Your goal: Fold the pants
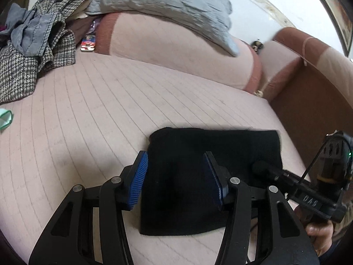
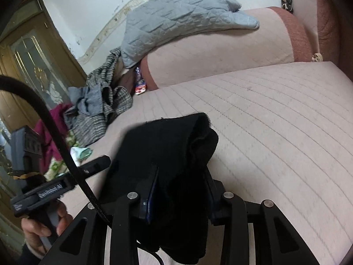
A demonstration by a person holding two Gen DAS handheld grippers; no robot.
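The black pants [image 1: 198,176] lie folded into a compact rectangle on the pink quilted sofa seat [image 1: 88,110]. My left gripper [image 1: 176,172] is open, its blue pads [image 1: 139,176] straddling the left half of the pants just above them. My right gripper [image 2: 181,190] is shut on the pants [image 2: 167,154], a thick bunch of black cloth between its fingers and draped over them. In the left wrist view the right gripper's body [image 1: 326,176] sits at the pants' right edge.
A pile of checked and grey clothes [image 1: 33,50] lies at the seat's far left, a grey quilted blanket [image 1: 167,6] on the backrest. A small colourful packet [image 1: 88,42] sits by the backrest. A green-white item [image 1: 5,117] lies at left. The armrest [image 1: 308,84] is at right.
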